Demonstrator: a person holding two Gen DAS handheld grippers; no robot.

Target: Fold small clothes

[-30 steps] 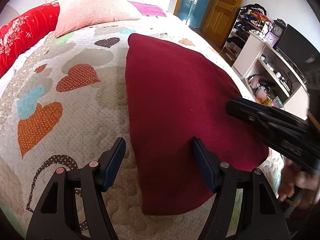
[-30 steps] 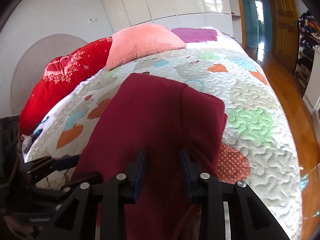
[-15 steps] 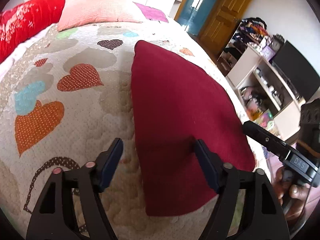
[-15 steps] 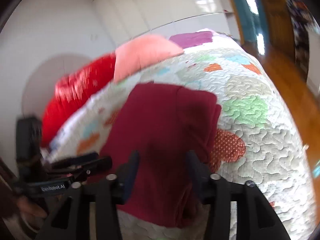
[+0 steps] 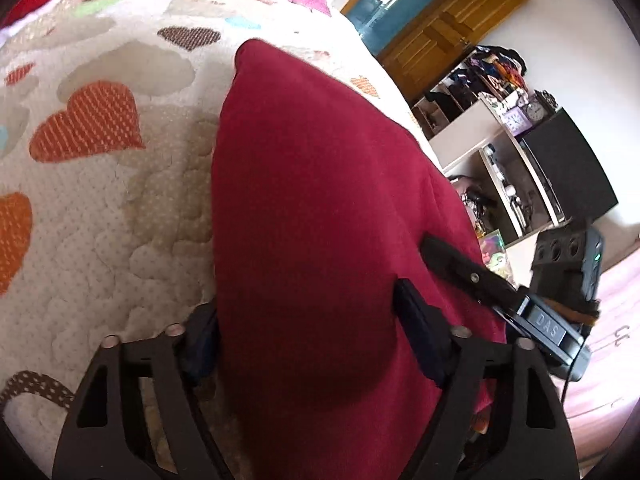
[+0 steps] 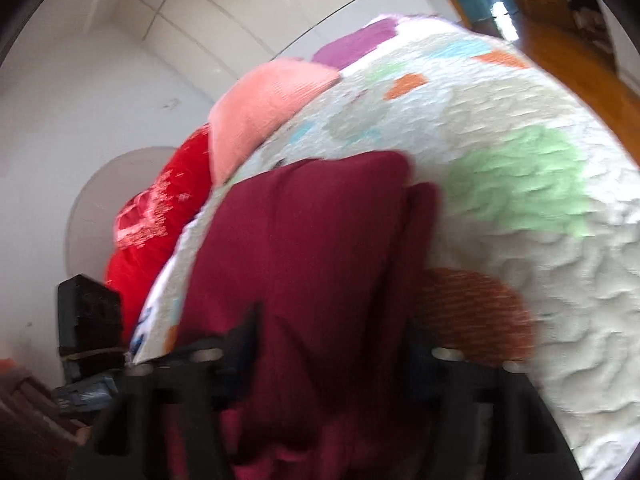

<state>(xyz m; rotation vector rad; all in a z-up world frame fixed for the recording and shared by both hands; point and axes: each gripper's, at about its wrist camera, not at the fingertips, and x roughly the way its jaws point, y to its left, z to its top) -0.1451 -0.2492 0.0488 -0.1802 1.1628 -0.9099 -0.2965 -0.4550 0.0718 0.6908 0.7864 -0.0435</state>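
Straddling the near end of a maroon knit garment (image 5: 320, 208), the left gripper (image 5: 308, 328) has one finger at each side edge; its jaws are closing, the cloth between them, no pinch yet visible. The right gripper (image 6: 332, 344), blurred, likewise brackets the garment's near end with jaws closing, and whether its pads press the cloth cannot be told. Lying lengthwise ahead of both tongs, already folded into a narrow, thick band, the garment looks soft, limp and light, likely to sag between grips; the near corners seem the best hold. Beneath it spreads a quilted heart-patterned bedspread (image 5: 100, 208); beyond the fingertips lie a pink pillow (image 6: 264, 108) and a red pillow (image 6: 156, 220). Right of the left tongs stand a shelf unit (image 5: 500, 148) and a wooden door (image 5: 448, 36).
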